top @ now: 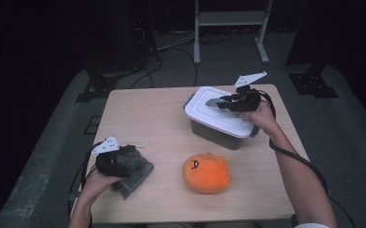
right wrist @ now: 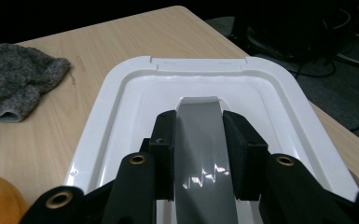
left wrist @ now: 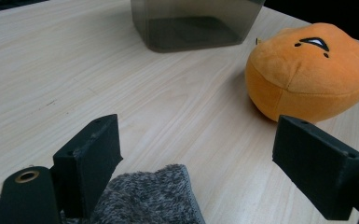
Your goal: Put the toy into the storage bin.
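Dark surroundings, with cables on the floor and a metal frame beyond it, enclose a light wooden bench that carries 3 items.

1. Storage box: a smoke-tinted container stands toward the far right of the bench, capped by a white lid. The lid carries a grey handle along its centre line.
2. Orange plush toy: it rests on the bench near the front, well apart from the box and outside it.
3. Grey fleecy cloth: it lies at the front left, under the left unit.

Right tongs: clenched on the grey handle, with 1 jaw bearing on each side of it. The lid appears seated on the box rim; no gap is visible.

Left tongs: released, jaws standing wide apart over the cloth edge, gripping nothing. The plush toy sits just beyond them in the left gripper view.

Progress assessment: the work appears to be at an early stage. The grasp on the lid handle is made. Lifting the lid clear and setting it aside are judged to remain. If the toy or cloth is meant to go inside, that also remains, since both lie on the bench.
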`<state>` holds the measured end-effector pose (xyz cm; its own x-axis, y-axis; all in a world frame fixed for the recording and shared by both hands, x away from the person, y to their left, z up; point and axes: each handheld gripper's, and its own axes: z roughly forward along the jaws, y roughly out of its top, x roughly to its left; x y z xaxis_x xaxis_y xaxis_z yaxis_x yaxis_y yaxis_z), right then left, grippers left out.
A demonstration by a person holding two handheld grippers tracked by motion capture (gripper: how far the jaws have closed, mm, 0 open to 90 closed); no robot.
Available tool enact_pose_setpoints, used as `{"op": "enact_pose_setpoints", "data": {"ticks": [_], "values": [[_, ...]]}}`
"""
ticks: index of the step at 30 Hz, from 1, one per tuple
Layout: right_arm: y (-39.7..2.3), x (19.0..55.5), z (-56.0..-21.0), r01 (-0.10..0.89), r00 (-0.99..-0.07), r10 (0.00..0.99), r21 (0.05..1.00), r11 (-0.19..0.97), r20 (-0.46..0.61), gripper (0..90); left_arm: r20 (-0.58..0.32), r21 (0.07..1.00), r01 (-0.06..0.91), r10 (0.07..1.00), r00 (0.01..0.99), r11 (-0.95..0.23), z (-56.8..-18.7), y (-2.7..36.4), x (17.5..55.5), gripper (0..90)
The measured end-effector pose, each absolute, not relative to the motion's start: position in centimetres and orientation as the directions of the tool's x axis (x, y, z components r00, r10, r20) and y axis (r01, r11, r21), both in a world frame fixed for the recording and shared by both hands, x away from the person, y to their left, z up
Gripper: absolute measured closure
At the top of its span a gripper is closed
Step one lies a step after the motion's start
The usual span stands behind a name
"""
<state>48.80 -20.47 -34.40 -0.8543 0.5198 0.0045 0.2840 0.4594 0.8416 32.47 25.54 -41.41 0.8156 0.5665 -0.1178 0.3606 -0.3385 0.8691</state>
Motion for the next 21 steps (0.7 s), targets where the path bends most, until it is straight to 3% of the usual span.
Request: {"op": "enact_pose_setpoints", "data": {"ticks": [21], "values": [[-15.3,47.6,-34.3,0.2,-0.927,0.376,0.836,0.511,-0.008,65.4,-0.117,0.871,0.359,0.567,0.815,-0.336,-41.3,25.6,32.4,14.4]]}}
